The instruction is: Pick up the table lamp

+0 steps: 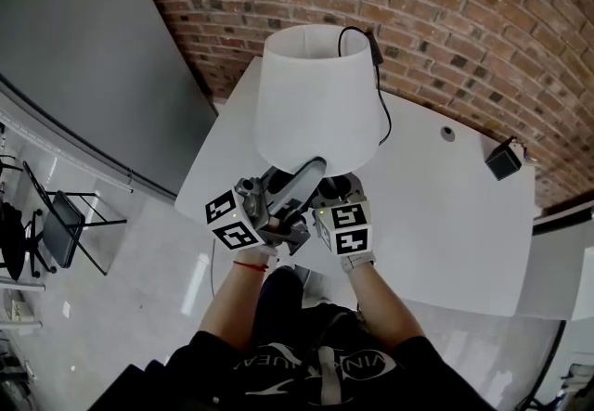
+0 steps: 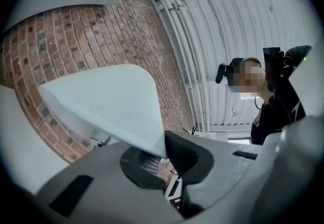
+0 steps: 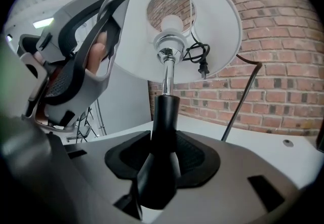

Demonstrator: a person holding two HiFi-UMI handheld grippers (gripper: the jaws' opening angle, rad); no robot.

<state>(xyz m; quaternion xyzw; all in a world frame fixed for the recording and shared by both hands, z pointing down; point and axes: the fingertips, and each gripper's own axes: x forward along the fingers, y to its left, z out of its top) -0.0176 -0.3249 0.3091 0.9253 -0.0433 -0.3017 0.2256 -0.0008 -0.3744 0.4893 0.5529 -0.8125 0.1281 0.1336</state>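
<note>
Gripping the table lamp (image 1: 316,103) at two places, the person holds it over the near edge of the white table (image 1: 445,214). The left gripper (image 2: 163,156) has its jaws pinched together on the lower rim of the white shade (image 2: 106,101) — the right gripper (image 3: 163,162) is clamped on the black stem (image 3: 163,127), just below the chrome rod (image 3: 167,74). The black cord (image 1: 382,108) hangs behind the shade, toward the brick wall (image 1: 464,10).

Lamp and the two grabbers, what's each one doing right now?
Table lamp, upright, held by both grippers.
Left gripper, shut on the lampshade rim.
Right gripper, shut on the black stem.
Power cord, bundled, plug hanging loose.
</note>
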